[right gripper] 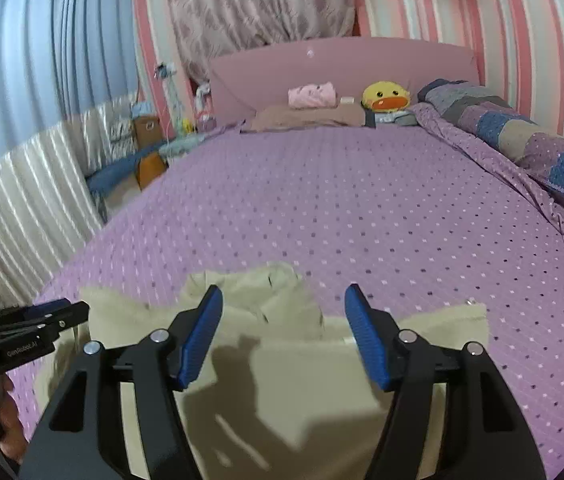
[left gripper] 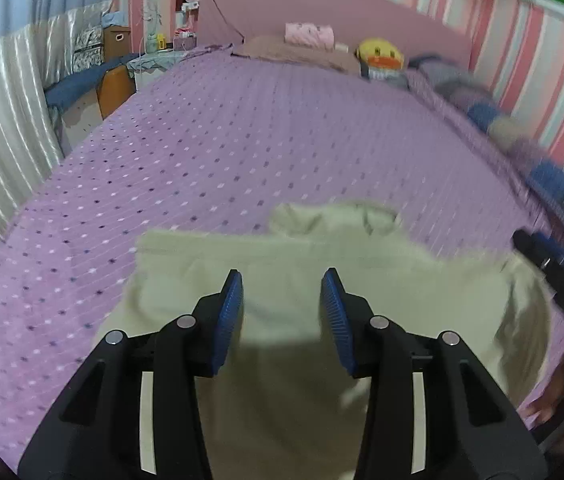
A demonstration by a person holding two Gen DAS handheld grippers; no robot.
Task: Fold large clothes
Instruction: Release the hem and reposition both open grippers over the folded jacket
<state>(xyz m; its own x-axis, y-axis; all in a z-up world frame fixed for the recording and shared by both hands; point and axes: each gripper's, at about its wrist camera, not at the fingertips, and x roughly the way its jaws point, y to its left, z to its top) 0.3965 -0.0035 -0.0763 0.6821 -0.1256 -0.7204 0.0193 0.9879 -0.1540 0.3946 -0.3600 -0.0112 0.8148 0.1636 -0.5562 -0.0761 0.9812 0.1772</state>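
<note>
A cream garment (left gripper: 282,280) lies partly folded on the purple dotted bedspread (left gripper: 221,140), its collar end crumpled at the far side. My left gripper (left gripper: 282,286) is open and empty, hovering just above the cloth. In the right wrist view the same garment (right gripper: 306,380) lies below my right gripper (right gripper: 284,300), which is open and empty over the crumpled collar part. The left gripper (right gripper: 41,316) shows at the left edge there; the right gripper (left gripper: 550,256) shows blurred at the right edge of the left wrist view.
A pink headboard (right gripper: 342,72) with pillows, a folded pink cloth (right gripper: 312,95) and a yellow duck plush (right gripper: 386,98) stand at the far end. A patchwork quilt (right gripper: 522,136) is rolled along the right wall. Boxes and a curtain (right gripper: 21,184) stand on the left.
</note>
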